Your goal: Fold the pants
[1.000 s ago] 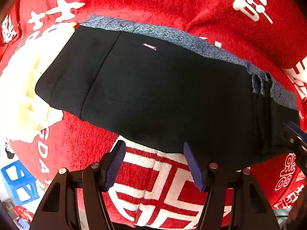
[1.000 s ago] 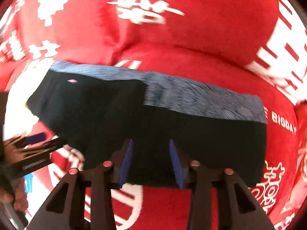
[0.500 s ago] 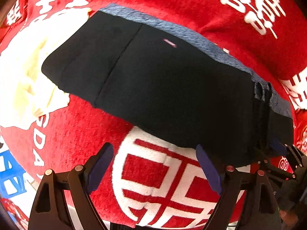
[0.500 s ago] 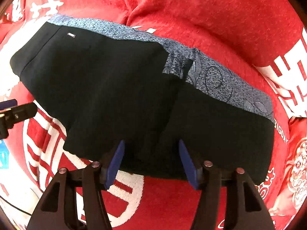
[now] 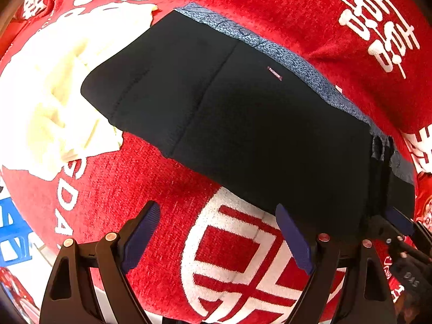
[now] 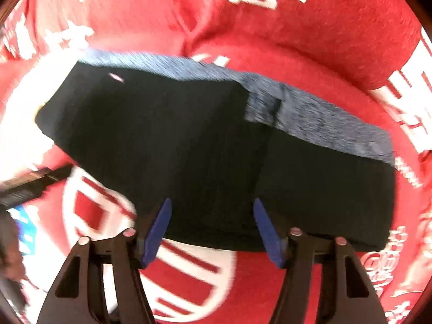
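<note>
**Folded pants at risk of skewing**

On the left, the cream cloth (image 5: 54,94) lies under the pants' (image 5: 243,124) far-left corner; a drag there could, I judge, pull it along. The left gripper (image 5: 217,239) stands wide open over the red blanket (image 5: 140,178), holding nothing, its right pad at the pants' near edge. The pants lie flat on the blanket, long axis running from upper left to lower right, grey waistband (image 5: 297,62) along the far side. The right gripper (image 6: 213,225) hovers over the near hem, jaws closing, pads not yet pressing cloth. A pinch of one layer only would likely unfold or twist the stack
</note>
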